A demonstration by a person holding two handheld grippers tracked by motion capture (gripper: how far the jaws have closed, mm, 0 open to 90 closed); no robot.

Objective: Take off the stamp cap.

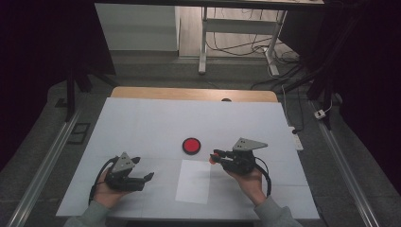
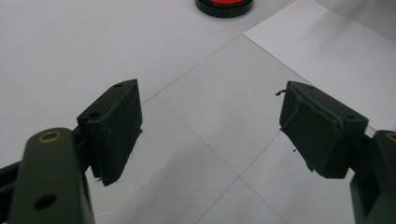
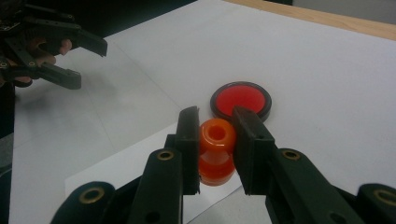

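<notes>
An orange spool-shaped piece (image 3: 216,154) sits between the jaws of my right gripper (image 3: 215,140), which is shut on it just above the white paper sheet (image 1: 194,181). In the high view the right gripper (image 1: 216,156) is right of centre, with the orange piece (image 1: 212,160) at its tip. A red disc with a black rim (image 1: 191,145) lies on the table just beyond it, and the disc (image 3: 240,100) appears again past the jaws. My left gripper (image 1: 144,169) rests at the front left, open and holding nothing; its pads (image 2: 116,126) stand wide apart over the bare table.
A white cover (image 1: 142,123) spreads over the table, with a wooden edge (image 1: 194,93) at the far side. The red disc (image 2: 224,5) peeks in at the top of the left gripper view. Beyond the table are desk legs (image 1: 203,42) and cables on the floor.
</notes>
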